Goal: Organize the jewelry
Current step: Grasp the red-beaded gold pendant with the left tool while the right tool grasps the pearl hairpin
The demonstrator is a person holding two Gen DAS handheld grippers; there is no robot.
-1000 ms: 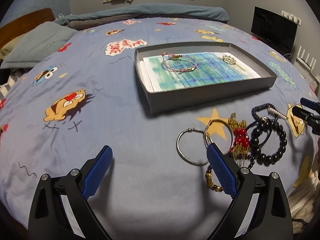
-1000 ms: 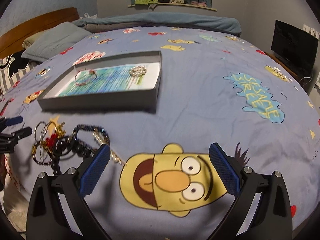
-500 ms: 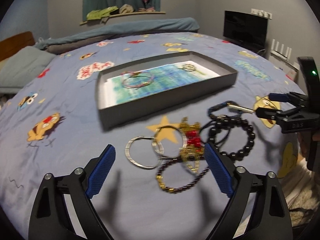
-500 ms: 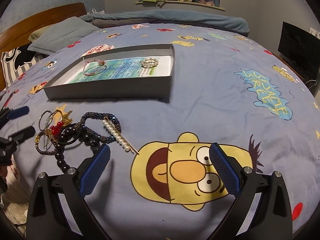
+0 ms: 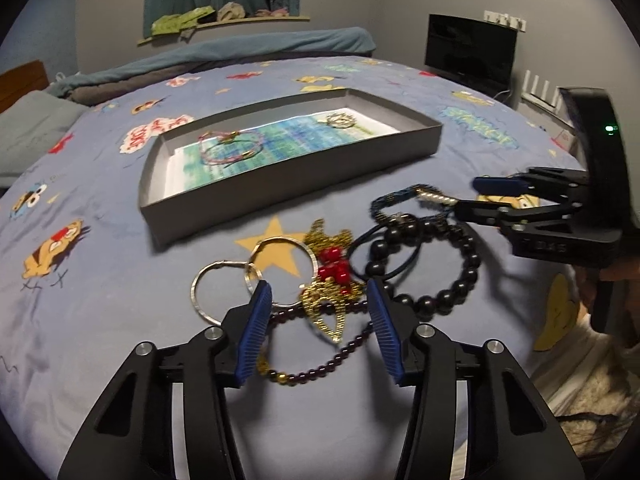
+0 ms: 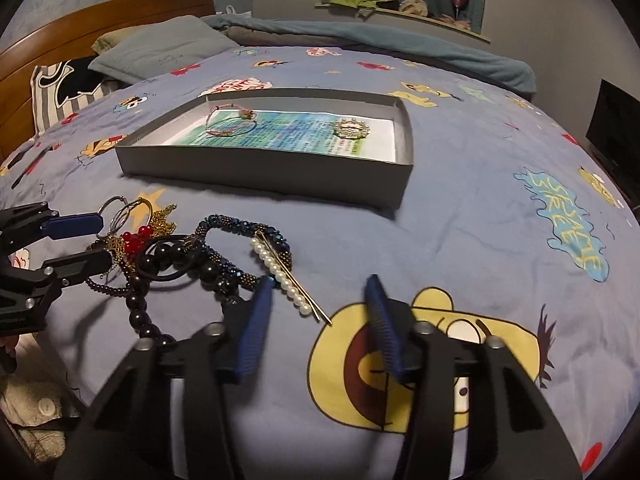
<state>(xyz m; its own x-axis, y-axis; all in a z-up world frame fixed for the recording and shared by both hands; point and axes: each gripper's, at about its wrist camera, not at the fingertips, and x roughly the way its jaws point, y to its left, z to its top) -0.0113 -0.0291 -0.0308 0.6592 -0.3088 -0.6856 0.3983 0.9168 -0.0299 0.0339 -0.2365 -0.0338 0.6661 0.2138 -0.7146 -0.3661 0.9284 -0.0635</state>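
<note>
A heap of jewelry lies on the blue bedspread: silver hoops (image 5: 218, 286), a gold and red earring (image 5: 330, 280), a black bead bracelet (image 5: 456, 280), a dark bead strand (image 5: 320, 366), a blue beaded bracelet (image 6: 240, 226) and a pearl hair pin (image 6: 280, 276). My left gripper (image 5: 320, 316) is open, with its fingers either side of the gold earring. My right gripper (image 6: 318, 312) is open, with the pearl pin's tip between its fingers. A grey box (image 5: 288, 172) behind the heap holds a pink bracelet (image 5: 230, 150) and a round brooch (image 5: 340, 120).
The box (image 6: 260, 168) has low walls and a printed paper liner. Pillows (image 6: 160, 50) and a wooden headboard lie at the far left. A folded teal blanket (image 6: 380, 40) runs along the far edge. A black screen (image 5: 470, 52) stands by the right wall.
Both grippers have moved in on the heap and narrowed their jaws. The left one now straddles the gold earring; the right one has come up to the pearl pin.
</note>
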